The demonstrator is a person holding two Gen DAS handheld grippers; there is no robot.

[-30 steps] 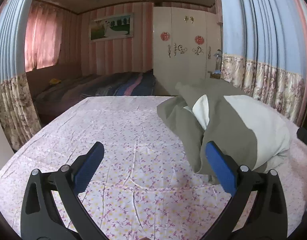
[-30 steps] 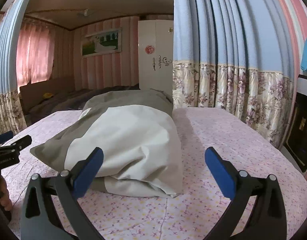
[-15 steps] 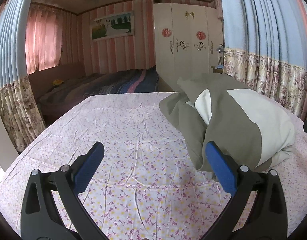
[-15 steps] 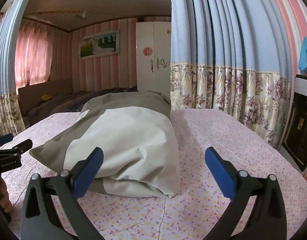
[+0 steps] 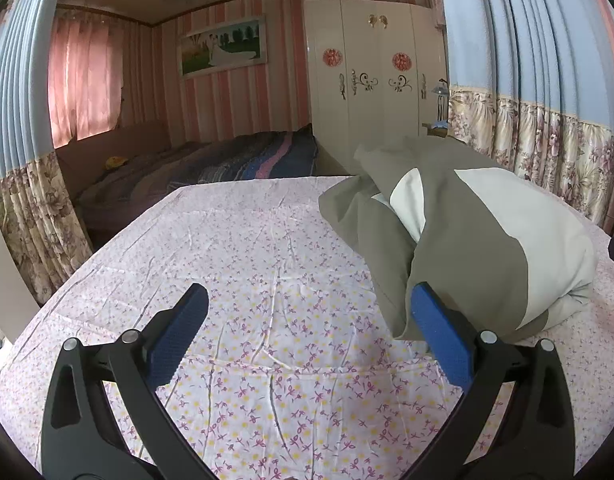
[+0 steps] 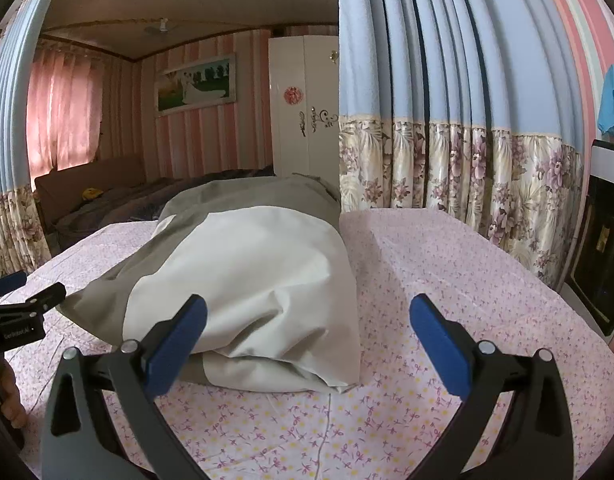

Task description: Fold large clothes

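Observation:
A bulky olive and off-white garment [image 5: 479,236] lies bundled on the floral pink sheet [image 5: 267,280], right of centre in the left wrist view. In the right wrist view the garment [image 6: 251,280] fills the left middle. My left gripper [image 5: 307,320] is open and empty, just left of the garment's near corner. It also shows at the left edge of the right wrist view [image 6: 23,300]. My right gripper [image 6: 307,324] is open and empty, its left finger [image 6: 179,332] in front of the garment's near folded edge.
Blue and floral curtains [image 6: 447,128] hang close behind the table on the right. A dark appliance [image 6: 599,264] stands at the far right. Beyond the table are a bed [image 5: 195,168] and a white wardrobe [image 5: 371,80]. The sheet's edge [image 5: 119,240] falls off at the left.
Both grippers stay open. The left wrist view has shifted slightly, so the garment sits a little lower and farther right. The right gripper has barely moved.

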